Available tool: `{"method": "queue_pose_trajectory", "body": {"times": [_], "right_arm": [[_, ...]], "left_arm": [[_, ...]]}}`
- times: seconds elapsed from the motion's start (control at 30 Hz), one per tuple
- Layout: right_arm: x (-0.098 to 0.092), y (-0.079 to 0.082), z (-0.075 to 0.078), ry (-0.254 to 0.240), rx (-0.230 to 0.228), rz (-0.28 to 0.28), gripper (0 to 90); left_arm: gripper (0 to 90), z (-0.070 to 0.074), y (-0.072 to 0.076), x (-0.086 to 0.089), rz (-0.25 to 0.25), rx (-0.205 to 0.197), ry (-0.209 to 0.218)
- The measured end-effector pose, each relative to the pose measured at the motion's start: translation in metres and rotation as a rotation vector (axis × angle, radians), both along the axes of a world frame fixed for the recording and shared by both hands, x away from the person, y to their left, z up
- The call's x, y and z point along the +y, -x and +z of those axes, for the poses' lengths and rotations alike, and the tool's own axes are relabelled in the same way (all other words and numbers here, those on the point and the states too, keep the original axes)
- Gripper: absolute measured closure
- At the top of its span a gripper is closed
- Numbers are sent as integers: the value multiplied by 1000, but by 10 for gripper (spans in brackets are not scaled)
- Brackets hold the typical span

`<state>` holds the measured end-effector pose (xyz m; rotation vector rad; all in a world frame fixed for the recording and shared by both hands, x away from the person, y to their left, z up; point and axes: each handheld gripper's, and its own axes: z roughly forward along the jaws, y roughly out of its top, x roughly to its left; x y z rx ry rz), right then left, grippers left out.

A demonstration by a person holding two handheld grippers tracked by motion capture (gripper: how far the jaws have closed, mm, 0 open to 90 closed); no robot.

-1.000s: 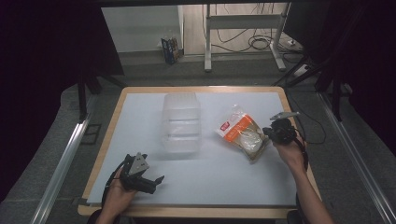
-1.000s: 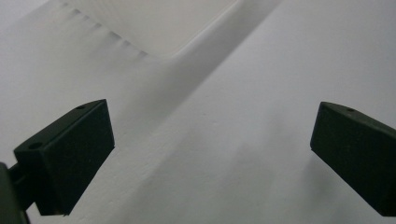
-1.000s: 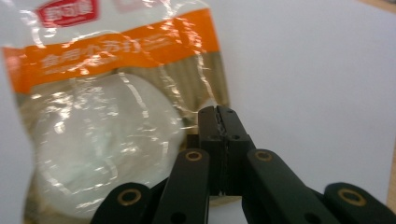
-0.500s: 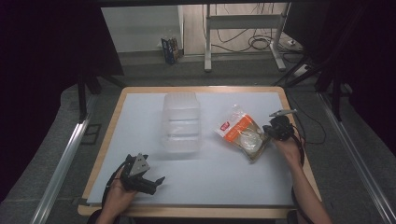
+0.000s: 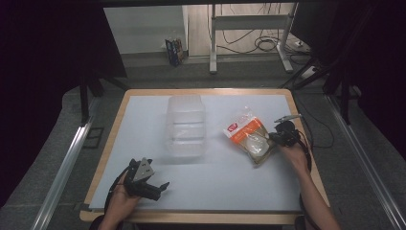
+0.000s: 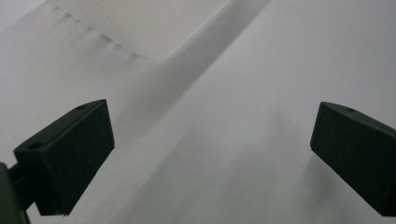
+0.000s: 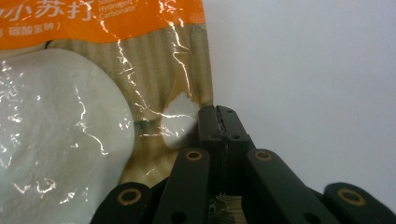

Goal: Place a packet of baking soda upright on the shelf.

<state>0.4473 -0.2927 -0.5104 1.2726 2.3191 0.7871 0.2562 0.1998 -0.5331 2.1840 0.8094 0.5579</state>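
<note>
Right claw clamped on the baking soda bag's edge, ready to lift it; left claw gapes idle above the surface.

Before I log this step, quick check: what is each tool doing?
Left tool: open, holding nothing.
Right tool: shut on the baking soda bag's edge.
</note>
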Motion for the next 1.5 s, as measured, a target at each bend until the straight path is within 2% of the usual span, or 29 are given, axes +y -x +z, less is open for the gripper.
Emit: {"method": "queue_pose_trajectory", "body": {"times": [0.17,0.6,0.77,1.03,1.27,1.5], "right_arm": [[-5,7,0,-23,15,0,890],[-6,36,2,-34,53,32,890],[-2,58,3,0,53,78,890],[2,83,2,-5,68,127,890],[11,100,2,22,72,183,890],[25,109,2,3,98,247,890]], "left_arm": [[0,0,0,0,-2,-1,-1],[0,0,0,-1,-7,-1,-2],[0,0,0,-1,-14,-1,-12],[0,-1,0,-3,-16,0,-8],[0,-1,0,-4,-22,2,-11],[0,-1,-1,-5,-25,1,-16]]}}
